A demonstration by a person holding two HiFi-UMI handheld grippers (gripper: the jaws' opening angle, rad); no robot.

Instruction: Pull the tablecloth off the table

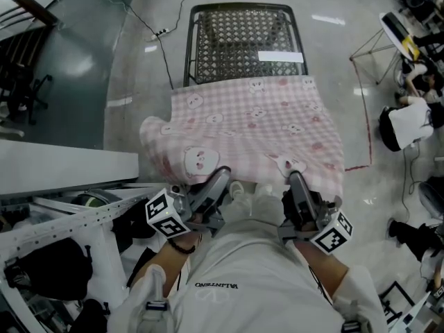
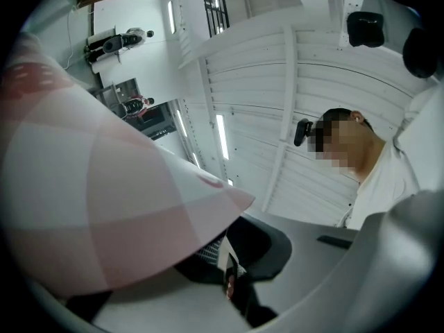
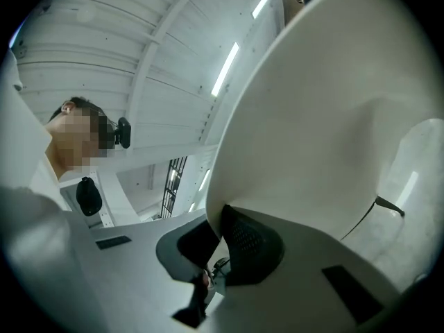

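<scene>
With the left gripper [image 1: 220,179] and the right gripper [image 1: 296,180] both clenched on the near hem of the pink checked tablecloth [image 1: 263,123], which covered only the near part of the mesh table [image 1: 243,37], we judged an uneven tug could snag it on the frame or slip it from one grip.
</scene>
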